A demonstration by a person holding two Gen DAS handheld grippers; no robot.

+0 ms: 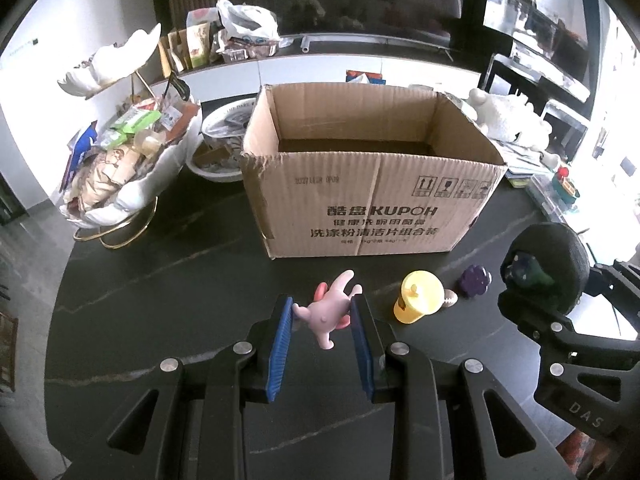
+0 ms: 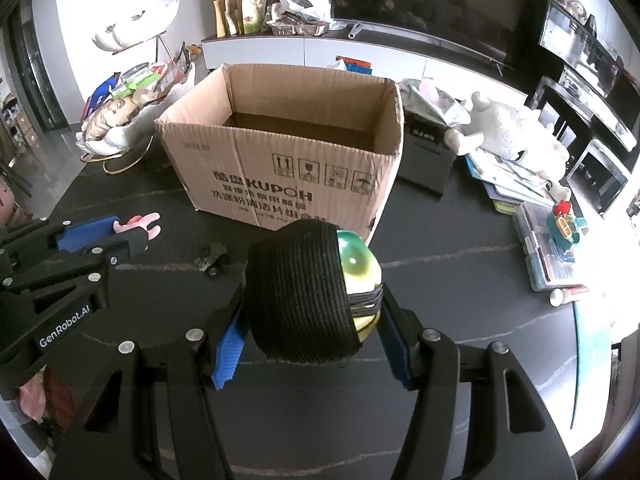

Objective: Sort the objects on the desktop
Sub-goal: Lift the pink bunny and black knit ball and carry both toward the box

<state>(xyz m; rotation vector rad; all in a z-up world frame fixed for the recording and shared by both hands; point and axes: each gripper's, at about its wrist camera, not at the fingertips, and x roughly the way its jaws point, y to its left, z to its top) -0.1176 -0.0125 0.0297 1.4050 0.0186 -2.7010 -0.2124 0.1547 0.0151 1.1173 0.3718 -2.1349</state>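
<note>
My left gripper (image 1: 322, 312) is shut on a pink rubber animal toy (image 1: 330, 308), held above the dark table in front of the open cardboard box (image 1: 360, 200). It also shows in the right wrist view (image 2: 132, 232) with the pink toy (image 2: 140, 224). My right gripper (image 2: 308, 312) is shut on a black-netted ball with a green-yellow shiny part (image 2: 304, 292); this ball (image 1: 544, 268) shows at the right in the left wrist view. A yellow cup (image 1: 418, 296), a purple flower-shaped toy (image 1: 475, 279) and a small green toy car (image 2: 211, 261) lie on the table.
A white shell-shaped stand full of snack packets (image 1: 120, 160) stands at the left, a bowl (image 1: 220, 136) behind it. A white plush toy (image 2: 516, 136), books (image 2: 508, 184) and a clear plastic case (image 2: 552, 248) sit at the right. The box (image 2: 288, 168) looks empty inside.
</note>
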